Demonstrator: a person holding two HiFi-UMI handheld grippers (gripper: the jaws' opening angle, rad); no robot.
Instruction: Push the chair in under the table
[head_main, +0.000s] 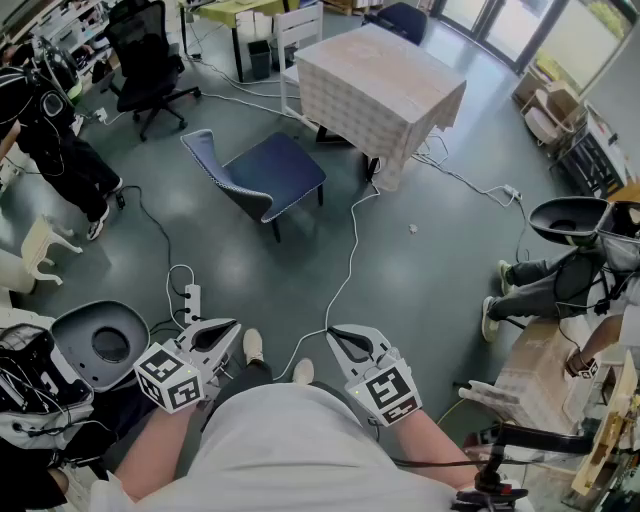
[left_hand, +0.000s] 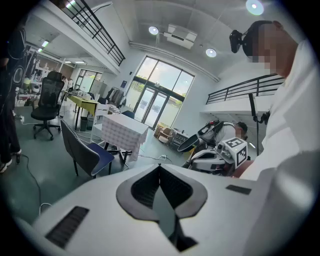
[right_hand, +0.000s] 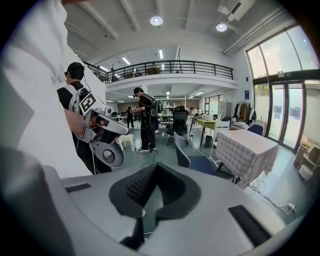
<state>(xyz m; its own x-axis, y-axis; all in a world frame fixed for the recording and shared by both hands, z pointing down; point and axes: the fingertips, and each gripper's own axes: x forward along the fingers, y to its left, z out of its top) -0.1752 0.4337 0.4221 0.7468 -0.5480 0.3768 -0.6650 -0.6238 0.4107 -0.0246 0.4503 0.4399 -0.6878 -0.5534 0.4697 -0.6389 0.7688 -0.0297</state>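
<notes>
Head view — chair sits well ahead, nearer left gripper than right gripper, table just beyond it; both jaw pairs pressed together, empty.

You can read no words or numbers here. The left cube, just behind the jaws of your left gripper, has black and white square shapes on its sides. The right cube, just behind the jaws of your right gripper, has them too. They are patterns, not letters. Far past your right jaws and up high, there is a little blue sign. It is too small to read.
</notes>
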